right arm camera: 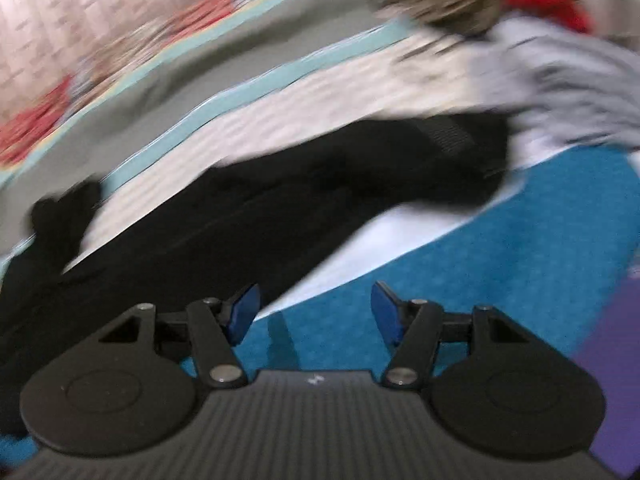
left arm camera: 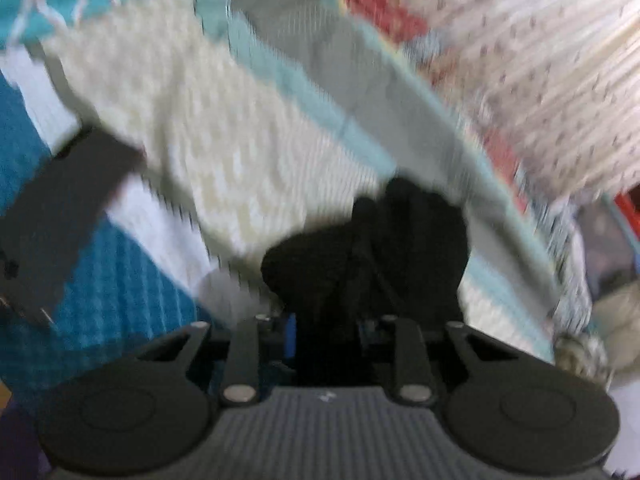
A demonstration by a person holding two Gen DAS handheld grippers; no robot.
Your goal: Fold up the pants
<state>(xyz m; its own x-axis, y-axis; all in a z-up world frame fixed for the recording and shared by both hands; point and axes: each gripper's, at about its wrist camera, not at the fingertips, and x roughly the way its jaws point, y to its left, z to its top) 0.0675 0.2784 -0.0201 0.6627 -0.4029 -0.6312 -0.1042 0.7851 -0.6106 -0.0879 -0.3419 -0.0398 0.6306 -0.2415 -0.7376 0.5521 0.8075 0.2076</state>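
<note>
Our left claw (left arm camera: 340, 320) pinches a bunch of the black pants (right arm camera: 280, 208); right claw (right arm camera: 314, 312) spread, empty. Small bite, so we judge it could slip on lifting.

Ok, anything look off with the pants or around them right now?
The black pants lie stretched out but one end is bunched into a clump in the left tongs. A loose grey garment sits crumpled against the other end.

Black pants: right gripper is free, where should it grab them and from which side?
Probably the near long edge of the black pants, approached from the blue cover side. They lie stretched flat, that edge is bare, and the open right gripper already faces it. The left gripper holds the bunched end.
</note>
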